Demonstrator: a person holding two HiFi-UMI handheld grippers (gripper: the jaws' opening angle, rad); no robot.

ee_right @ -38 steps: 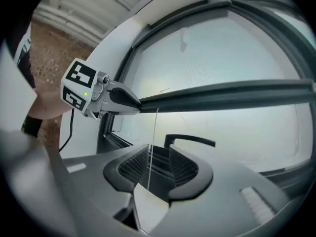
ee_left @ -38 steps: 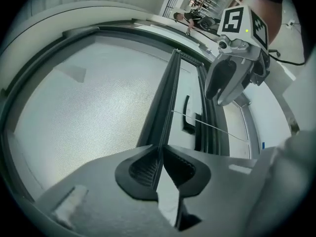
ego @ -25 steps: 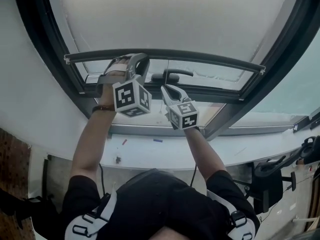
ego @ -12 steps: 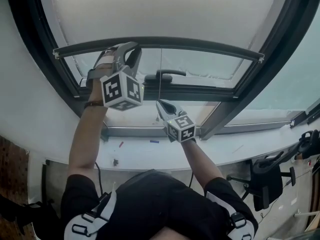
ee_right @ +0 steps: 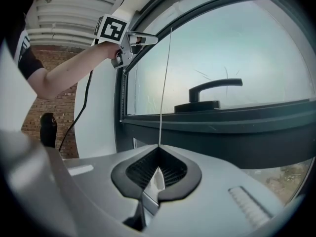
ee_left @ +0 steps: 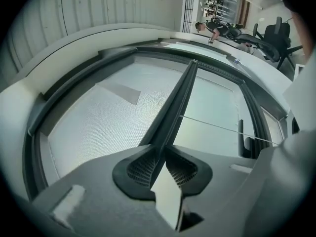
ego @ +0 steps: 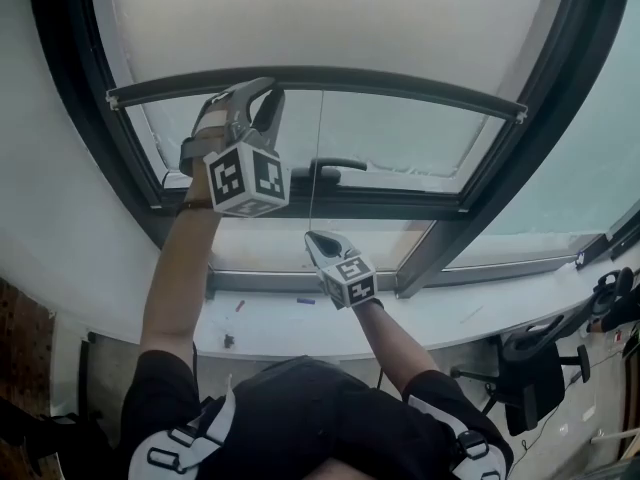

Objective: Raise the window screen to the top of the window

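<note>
The window screen (ego: 330,18) is a pale mesh, and its dark bottom bar (ego: 400,86) runs across the upper window. My left gripper (ego: 250,90) is up at the bar's left part. In the left gripper view the bar (ee_left: 177,102) runs straight between its jaws (ee_left: 163,149). The pads still touch it while the jaws are opening. A thin white pull cord (ego: 318,158) hangs from the bar's middle. Lower down, my right gripper (ego: 312,236) is shut on that cord. In the right gripper view the cord (ee_right: 164,83) drops into its tips (ee_right: 159,147).
A black window handle (ego: 335,165) sits on the lower sash rail, behind the cord. The dark window frame (ego: 560,98) rings the pane. Below lies a white sill (ego: 450,318) with small bits (ego: 305,300). An office chair (ego: 530,368) stands at the lower right.
The left gripper and the bottom bar have risen together, so more bare glass shows under the bar. The right gripper has sunk along the cord's line, away from the handle.
</note>
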